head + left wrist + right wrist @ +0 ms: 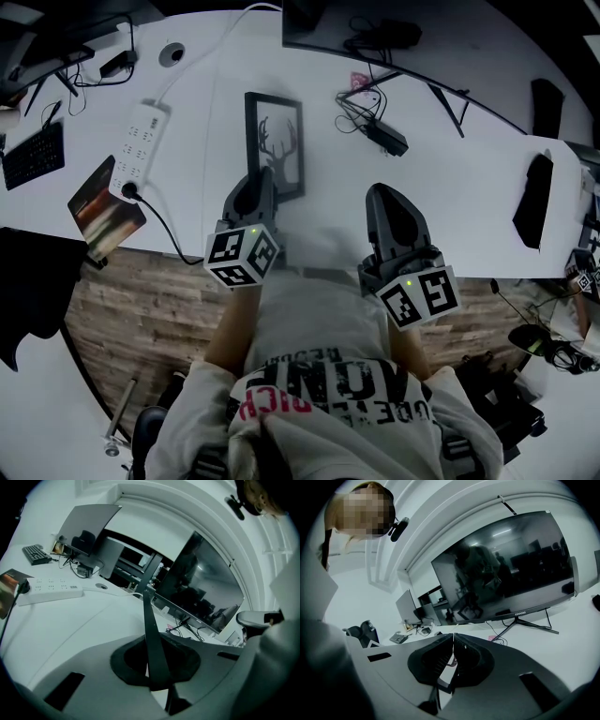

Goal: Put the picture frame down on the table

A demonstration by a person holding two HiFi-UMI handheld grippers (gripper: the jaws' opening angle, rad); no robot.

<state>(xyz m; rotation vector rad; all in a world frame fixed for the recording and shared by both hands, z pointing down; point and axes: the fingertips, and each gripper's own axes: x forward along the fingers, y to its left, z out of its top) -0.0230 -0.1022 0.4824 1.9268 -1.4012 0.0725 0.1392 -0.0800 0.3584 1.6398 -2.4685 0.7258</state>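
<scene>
Pinching the near edge of the picture frame (275, 141), the left gripper (251, 195) has its jaws clamped on the thin black moulding. Look along that gripper and the frame's rim runs straight out ahead from between them, a dark strip seen edge-on. There's good reason for that hold: gripping the border alone leaves the antler print untouched and lets the far end meet the table (450, 178) first.

From above, the frame stretches away beyond the left gripper's tips, face up over the white top. Whether its far edge touches the surface or hovers just off it, I can't tell.

The right gripper (394, 220) sits beside its partner, jaws pressed together on nothing, tips meeting in a thin line. It looks like a spare hand, parked clear so it doesn't knock the frame.

Off to the left of the left gripper lies a power strip (141, 141), and ahead of the right gripper there's a tangle of cables (370, 127). The frame occupies the bare lane between them, a sensible landing spot.

My read is that the setting-down is nearly finished, with the release to come. The risk is a slap onto the table if those jaws part while the near edge is lifted.
</scene>
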